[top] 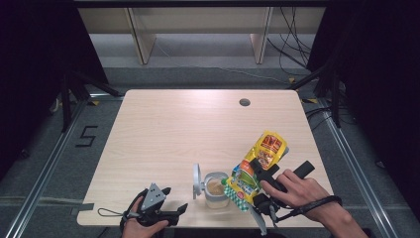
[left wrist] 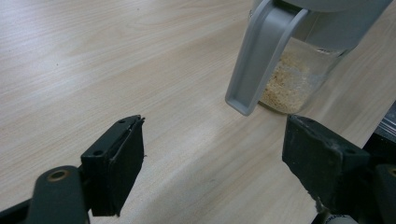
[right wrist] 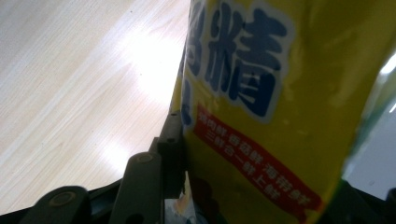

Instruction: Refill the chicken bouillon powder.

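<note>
A clear jar (top: 216,191) holding tan granules (left wrist: 289,84) stands near the table's front edge, its grey hinged lid (top: 197,179) swung open to the left. A yellow printed bag (top: 262,158) is tilted over the jar, its lower end at the jar's rim. My right gripper (top: 261,171) is shut on the bag's middle; in the right gripper view the left jaw presses flat against the yellow bag (right wrist: 280,93). My left gripper (top: 176,199) rests low at the front left of the jar, open with nothing between its fingers (left wrist: 116,163), and points at the jar's grey lid (left wrist: 261,56).
The light wooden table (top: 173,129) has a round cable hole (top: 244,102) at the back right. Beyond the table are wooden shelf legs and cables on the floor. A floor mark reading 5 (top: 86,135) lies to the left.
</note>
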Demonstrator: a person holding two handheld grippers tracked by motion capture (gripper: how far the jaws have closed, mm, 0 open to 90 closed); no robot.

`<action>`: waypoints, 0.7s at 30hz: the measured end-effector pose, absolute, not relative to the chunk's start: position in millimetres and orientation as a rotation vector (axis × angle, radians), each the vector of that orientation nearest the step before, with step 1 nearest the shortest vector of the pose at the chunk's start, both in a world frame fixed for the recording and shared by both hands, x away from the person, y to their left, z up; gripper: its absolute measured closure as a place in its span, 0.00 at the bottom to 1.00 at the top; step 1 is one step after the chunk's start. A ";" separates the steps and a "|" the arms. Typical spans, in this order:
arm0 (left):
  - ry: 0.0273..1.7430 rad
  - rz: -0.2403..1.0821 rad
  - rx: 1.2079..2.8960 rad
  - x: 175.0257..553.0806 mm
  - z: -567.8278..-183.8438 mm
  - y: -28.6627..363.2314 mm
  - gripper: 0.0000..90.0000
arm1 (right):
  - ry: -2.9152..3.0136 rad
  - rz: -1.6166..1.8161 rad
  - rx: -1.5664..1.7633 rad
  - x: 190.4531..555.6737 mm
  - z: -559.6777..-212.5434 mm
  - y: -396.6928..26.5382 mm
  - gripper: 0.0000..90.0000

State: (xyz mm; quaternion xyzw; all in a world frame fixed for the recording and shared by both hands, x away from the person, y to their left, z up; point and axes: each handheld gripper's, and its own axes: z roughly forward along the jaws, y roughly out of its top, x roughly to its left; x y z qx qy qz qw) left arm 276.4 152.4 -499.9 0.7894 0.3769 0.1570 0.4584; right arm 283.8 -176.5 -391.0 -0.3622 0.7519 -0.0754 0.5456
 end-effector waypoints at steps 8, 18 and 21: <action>0.925 0.384 1.944 276.6 -499.9 152.8 0.23 | 1.782 -0.180 -0.858 284.0 -390.8 -176.8 0.68; 0.929 0.387 1.944 276.3 -499.7 152.6 0.23 | 1.782 -0.188 -0.862 283.5 -390.3 -176.7 0.68; 0.928 0.388 1.946 276.4 -499.8 152.7 0.23 | 1.792 -0.187 -0.830 281.6 -391.2 -177.1 0.68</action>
